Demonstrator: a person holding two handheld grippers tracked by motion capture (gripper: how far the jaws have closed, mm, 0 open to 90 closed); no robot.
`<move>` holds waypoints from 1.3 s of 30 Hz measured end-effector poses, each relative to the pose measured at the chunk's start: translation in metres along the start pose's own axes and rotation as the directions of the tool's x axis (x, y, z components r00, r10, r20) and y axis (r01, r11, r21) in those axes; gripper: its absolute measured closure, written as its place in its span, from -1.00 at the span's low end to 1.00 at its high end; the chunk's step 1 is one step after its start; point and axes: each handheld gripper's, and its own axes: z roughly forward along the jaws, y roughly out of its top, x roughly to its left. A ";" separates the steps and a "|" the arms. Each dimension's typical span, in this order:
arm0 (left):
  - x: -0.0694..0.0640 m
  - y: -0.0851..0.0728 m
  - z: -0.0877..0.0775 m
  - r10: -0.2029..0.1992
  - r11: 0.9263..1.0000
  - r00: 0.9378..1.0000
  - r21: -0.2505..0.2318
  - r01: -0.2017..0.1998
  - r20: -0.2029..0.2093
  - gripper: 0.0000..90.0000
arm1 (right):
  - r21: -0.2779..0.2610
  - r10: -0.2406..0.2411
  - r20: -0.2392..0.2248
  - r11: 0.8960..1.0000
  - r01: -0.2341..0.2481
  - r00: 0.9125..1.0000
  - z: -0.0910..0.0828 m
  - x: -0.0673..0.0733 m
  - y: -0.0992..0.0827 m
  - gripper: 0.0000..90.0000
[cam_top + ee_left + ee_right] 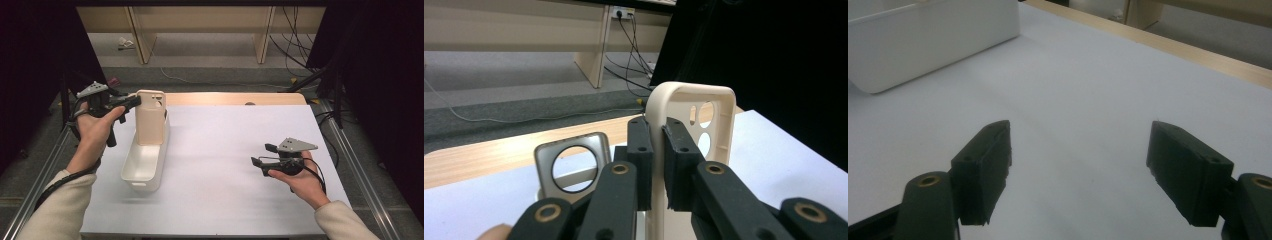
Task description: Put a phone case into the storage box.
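We have the left gripper [134, 101] pinching the beige phone case's [150, 117] edge, upright over the white bin's [145, 172] far end at ten o'clock; next we likely lower and release; our right gripper [260, 155] rests spread at four o'clock.

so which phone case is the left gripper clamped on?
The beige case, pinched at its edge by the left gripper; the grey case stands free beside it.
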 end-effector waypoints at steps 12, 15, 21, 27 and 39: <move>0.012 0.000 0.002 -0.017 1.000 1.000 -0.002 0.017 -0.014 0.84 | -0.002 0.002 0.000 1.000 -0.002 1.000 0.000 0.000 0.000 -0.40; 0.014 0.000 0.002 -0.019 1.000 1.000 0.000 0.019 -0.018 0.84 | 0.000 0.002 0.000 1.000 -0.002 1.000 0.000 0.000 0.000 -0.40; 0.017 0.000 0.004 -0.016 1.000 1.000 0.001 0.016 -0.027 0.84 | -0.001 0.003 -0.001 1.000 -0.003 1.000 0.000 0.000 0.000 -0.40; 0.019 0.000 0.007 -0.006 1.000 0.999 0.006 0.007 -0.032 0.84 | 0.001 0.001 0.000 1.000 -0.001 1.000 0.000 0.000 0.000 -0.40; 0.024 -0.003 0.016 0.004 1.000 0.999 0.018 -0.004 -0.047 0.84 | 0.002 0.002 -0.004 1.000 -0.002 1.000 0.001 0.000 0.000 -0.40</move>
